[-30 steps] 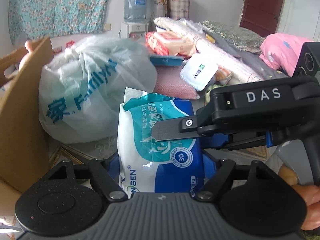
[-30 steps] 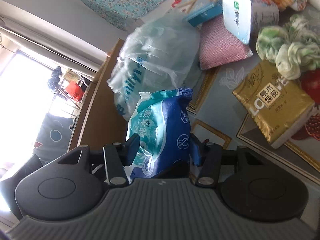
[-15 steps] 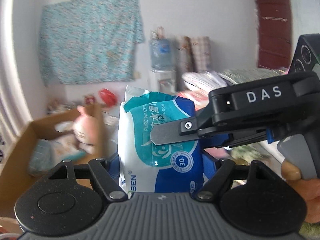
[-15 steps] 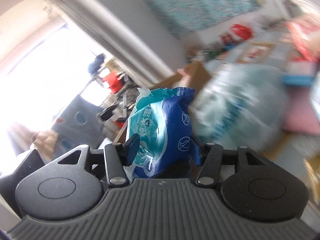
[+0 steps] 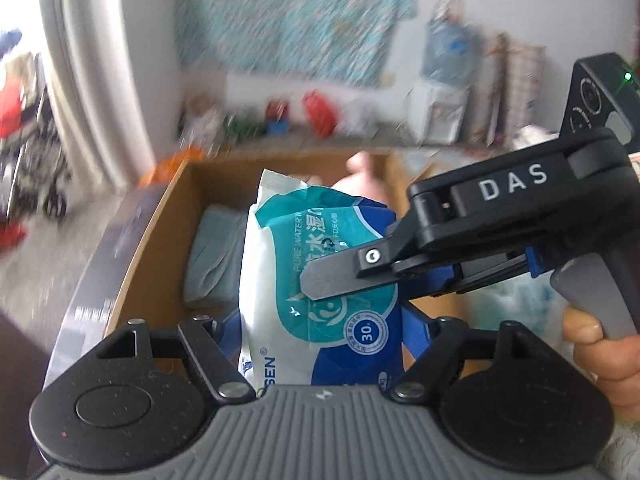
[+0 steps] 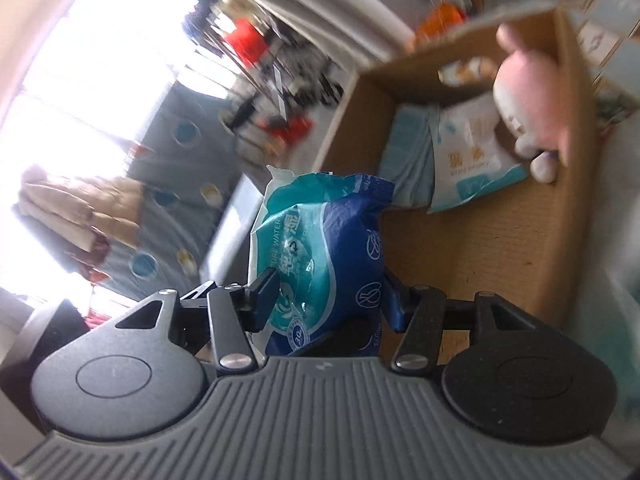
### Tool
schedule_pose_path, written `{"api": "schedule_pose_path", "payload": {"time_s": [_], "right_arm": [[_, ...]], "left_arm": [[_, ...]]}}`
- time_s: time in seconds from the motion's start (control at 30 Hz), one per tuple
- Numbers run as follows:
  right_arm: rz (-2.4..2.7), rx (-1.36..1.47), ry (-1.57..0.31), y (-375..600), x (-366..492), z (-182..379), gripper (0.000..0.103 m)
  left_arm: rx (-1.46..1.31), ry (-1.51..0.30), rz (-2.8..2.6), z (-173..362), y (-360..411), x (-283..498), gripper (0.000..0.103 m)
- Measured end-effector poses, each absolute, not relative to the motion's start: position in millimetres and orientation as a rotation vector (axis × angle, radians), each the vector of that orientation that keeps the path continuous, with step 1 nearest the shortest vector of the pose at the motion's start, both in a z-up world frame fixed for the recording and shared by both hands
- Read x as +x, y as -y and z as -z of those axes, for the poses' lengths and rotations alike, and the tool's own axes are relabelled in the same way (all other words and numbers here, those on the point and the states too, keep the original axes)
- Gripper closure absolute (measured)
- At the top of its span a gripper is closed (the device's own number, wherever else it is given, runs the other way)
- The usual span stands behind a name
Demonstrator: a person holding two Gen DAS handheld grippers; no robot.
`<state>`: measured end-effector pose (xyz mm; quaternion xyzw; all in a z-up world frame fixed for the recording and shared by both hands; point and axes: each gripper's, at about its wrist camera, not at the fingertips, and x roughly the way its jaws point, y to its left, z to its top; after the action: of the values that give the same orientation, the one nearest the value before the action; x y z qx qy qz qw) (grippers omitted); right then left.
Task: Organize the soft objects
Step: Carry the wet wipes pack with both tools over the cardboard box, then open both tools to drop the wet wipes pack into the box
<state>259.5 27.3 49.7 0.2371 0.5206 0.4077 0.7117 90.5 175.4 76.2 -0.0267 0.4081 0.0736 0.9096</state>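
A blue, teal and white wet-wipes pack (image 5: 320, 292) stands upright between both pairs of fingers. My left gripper (image 5: 318, 330) is shut on its lower part. My right gripper (image 6: 324, 300) is shut on the same wet-wipes pack (image 6: 320, 248); its black body marked DAS (image 5: 500, 220) reaches in from the right in the left wrist view. The pack hangs above an open cardboard box (image 5: 160, 220), also in the right wrist view (image 6: 500, 248). Inside lie a light blue pack (image 6: 408, 160), a white tissue pack (image 6: 472, 156) and a pink plush toy (image 6: 528, 96).
A floral cloth (image 5: 296, 12) hangs on the back wall above a shelf with a water bottle (image 5: 448, 48). A bright window (image 6: 80, 72) and a grey spotted cover (image 6: 172, 168) lie left of the box. A hand (image 5: 600, 356) holds the right gripper's handle.
Both grippers have carried the wipes pack away from the cluttered table and the plastic bag, leftward, to above the open cardboard box. Their hold on the pack is unchanged.
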Motion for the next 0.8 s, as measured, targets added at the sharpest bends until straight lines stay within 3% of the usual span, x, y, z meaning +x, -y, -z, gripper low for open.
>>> {"api": "schedule_pose_path", "payload": {"time_s": [0.33,0.67,0.8], "right_arm": [[-0.763,0.539,-1.384,-108,332,29,0.048],[-0.684,0.595,-1.504,-123,352,85,0.047],[-0.677,0.594,-1.488,-122,352,86,0.055]], "left_arm": [[-0.108,-1.064,-0.269,-18,-256,151,0.022],[-0.05,-1.048,-0.283,-22,-254,147,0.016],[-0.059,-1.028,-0.243,-32,-250,133,0.014]]}}
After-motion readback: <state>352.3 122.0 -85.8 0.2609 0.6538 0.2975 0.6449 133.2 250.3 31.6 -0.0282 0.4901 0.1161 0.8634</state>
